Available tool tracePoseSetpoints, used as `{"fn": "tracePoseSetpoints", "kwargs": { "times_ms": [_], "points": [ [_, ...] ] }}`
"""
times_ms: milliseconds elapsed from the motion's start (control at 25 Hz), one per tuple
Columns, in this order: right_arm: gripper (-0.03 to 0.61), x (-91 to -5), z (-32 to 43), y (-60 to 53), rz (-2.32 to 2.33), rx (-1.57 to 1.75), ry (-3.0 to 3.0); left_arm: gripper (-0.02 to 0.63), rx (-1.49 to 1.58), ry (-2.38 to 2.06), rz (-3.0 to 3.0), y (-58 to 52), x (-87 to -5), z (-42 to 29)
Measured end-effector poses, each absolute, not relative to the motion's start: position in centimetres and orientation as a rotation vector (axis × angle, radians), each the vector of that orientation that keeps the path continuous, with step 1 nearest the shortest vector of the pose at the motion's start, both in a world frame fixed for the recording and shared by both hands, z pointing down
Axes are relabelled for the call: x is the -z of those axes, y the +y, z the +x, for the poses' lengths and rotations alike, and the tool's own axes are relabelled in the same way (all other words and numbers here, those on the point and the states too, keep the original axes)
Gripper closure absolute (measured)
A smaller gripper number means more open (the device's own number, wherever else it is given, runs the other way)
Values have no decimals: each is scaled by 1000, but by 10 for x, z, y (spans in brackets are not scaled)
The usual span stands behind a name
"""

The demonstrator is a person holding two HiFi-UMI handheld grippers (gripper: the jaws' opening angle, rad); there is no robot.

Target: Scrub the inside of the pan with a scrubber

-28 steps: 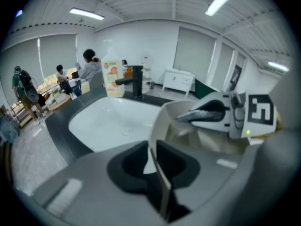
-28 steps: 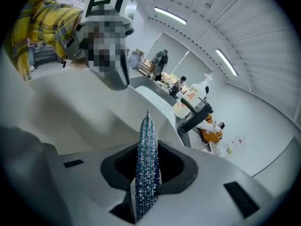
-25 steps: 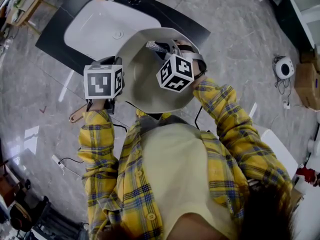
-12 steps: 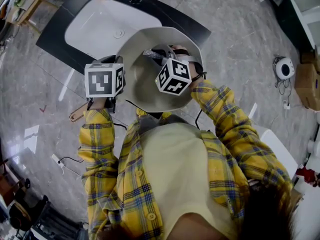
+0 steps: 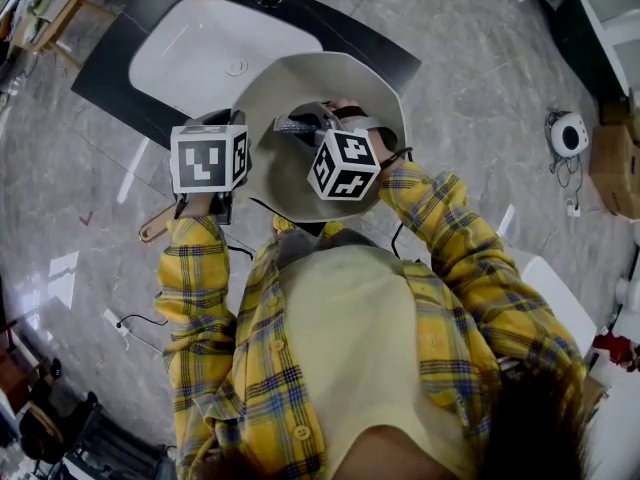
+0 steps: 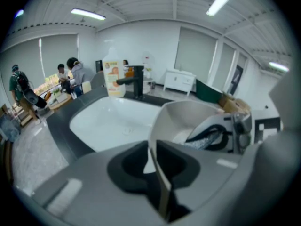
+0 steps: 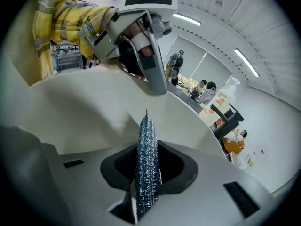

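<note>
An off-white pan (image 5: 270, 108) hangs tilted over the edge of the white sink (image 5: 200, 53). My left gripper (image 5: 238, 153) is shut on the pan's left rim; the thin wall (image 6: 157, 173) stands clamped between its pads. My right gripper (image 5: 312, 128) is inside the pan, shut on a flat glittery blue-silver scrubber (image 7: 146, 164) whose tip (image 5: 290, 125) lies against the pan's inner surface (image 7: 70, 112). The left gripper view shows the right gripper (image 6: 235, 131) and the scrubber (image 6: 204, 138) down in the pan (image 6: 188, 112). A brown handle end (image 5: 155, 230) shows below my left gripper.
A black faucet (image 6: 136, 81) stands behind the sink (image 6: 113, 121), which is set in a dark counter (image 5: 110, 78). On the marble floor at right are a white round device (image 5: 568, 133) and cardboard boxes (image 5: 615, 168). Several people sit far off at left (image 6: 70, 74).
My right gripper has dragged the scrubber across the pan's inside, to the left and toward the person. The left gripper and pan have barely moved.
</note>
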State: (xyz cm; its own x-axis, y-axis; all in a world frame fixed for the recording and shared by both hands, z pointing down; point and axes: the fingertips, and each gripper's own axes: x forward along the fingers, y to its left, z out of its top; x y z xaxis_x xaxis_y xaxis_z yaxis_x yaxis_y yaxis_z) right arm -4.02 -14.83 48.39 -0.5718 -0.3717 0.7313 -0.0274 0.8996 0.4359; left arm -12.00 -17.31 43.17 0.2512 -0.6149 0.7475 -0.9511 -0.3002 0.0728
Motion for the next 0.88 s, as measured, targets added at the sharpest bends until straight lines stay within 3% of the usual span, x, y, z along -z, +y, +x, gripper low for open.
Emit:
{"fn": "tracePoseSetpoints", "kwargs": {
  "times_ms": [880],
  "points": [
    [494, -481, -36, -61, -302, 314, -2151, 555, -850, -1437, 1999, -174, -430, -122]
  ]
}}
